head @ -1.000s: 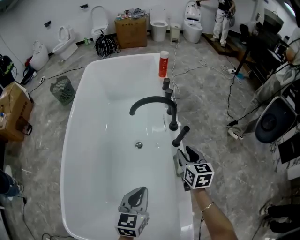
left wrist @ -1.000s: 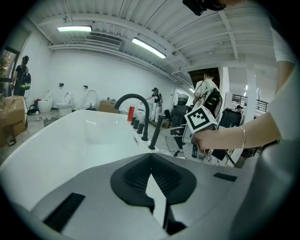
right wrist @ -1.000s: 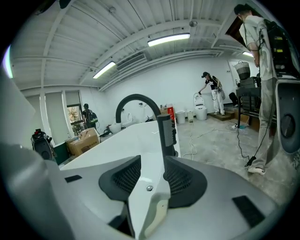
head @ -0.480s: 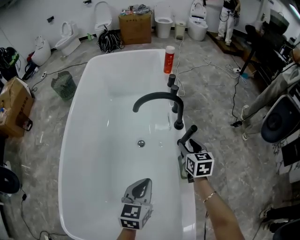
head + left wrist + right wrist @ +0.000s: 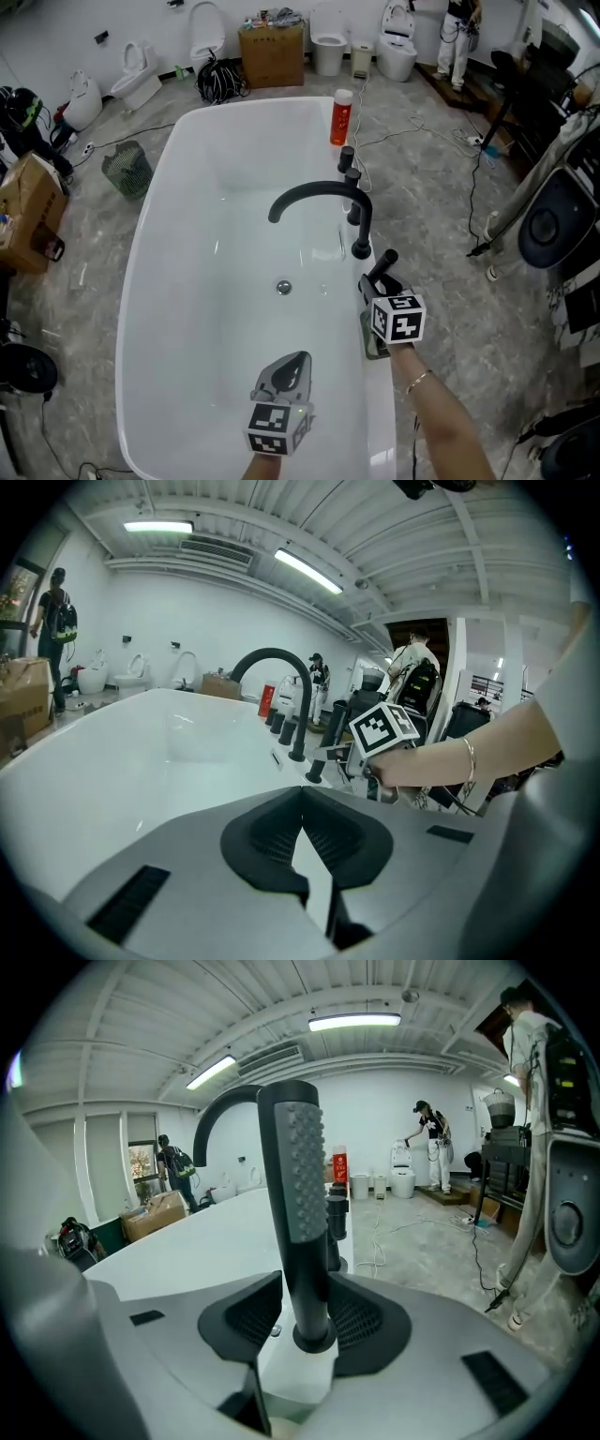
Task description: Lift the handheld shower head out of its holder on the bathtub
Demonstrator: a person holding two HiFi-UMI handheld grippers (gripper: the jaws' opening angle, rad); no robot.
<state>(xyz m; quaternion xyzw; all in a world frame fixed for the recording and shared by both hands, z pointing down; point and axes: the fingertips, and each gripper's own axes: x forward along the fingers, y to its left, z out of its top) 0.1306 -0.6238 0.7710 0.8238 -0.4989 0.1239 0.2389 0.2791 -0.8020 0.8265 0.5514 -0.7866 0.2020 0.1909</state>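
Bathtub (image 5: 159,178): wide white basin, rounded rim.
- Handheld shower head (image 5: 298,1194): on bathtub's right rim, foot in holder (image 5: 314,1338). Long axis near upright, head end up, nubbed face turned to bathtub's outer, floor side. Open air above it.
- Faucet spout (image 5: 309,195): next along same rim, beyond shower head, arching over basin.
- Right gripper (image 5: 375,281): at that rim. Jaws just been closing, pads against both sides of shower head's stem.
- Left gripper (image 5: 286,370): over basin near end, clear of rim. Jaws together, nothing between.
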